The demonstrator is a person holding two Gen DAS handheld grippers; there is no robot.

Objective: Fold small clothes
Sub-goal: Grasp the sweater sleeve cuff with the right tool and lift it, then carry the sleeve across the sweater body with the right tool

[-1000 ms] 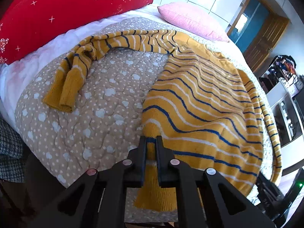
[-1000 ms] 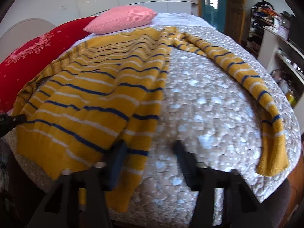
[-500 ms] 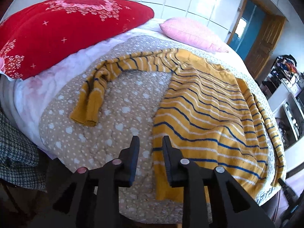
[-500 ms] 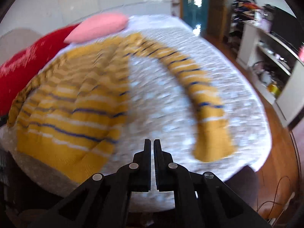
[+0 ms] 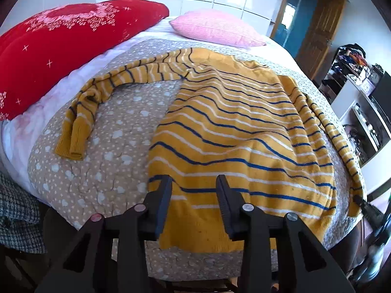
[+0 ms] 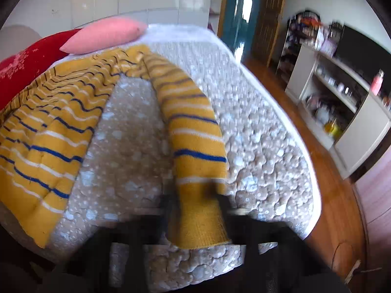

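A yellow sweater with blue and white stripes point(image 5: 239, 131) lies spread flat on the bed, sleeves out to both sides. My left gripper point(image 5: 194, 190) is open, its fingers straddling the sweater's lower left hem corner, holding nothing. In the right wrist view the sweater's body point(image 6: 46, 127) lies at the left and its right sleeve point(image 6: 190, 127) runs toward me. My right gripper point(image 6: 195, 202) is blurred and open, with the sleeve cuff point(image 6: 200, 222) lying between its fingers. I cannot tell whether they touch it.
The bed has a beige dotted quilt point(image 5: 105, 166). A red pillow point(image 5: 61, 46) and a pink pillow point(image 5: 215, 29) lie at the head. White shelves with clutter point(image 6: 342, 97) stand to the right across a wooden floor point(image 6: 342, 219).
My left gripper let go of the hem, drew back and opened wide. My right gripper swung right from the hem to the right sleeve cuff, shutting midway and opening again.
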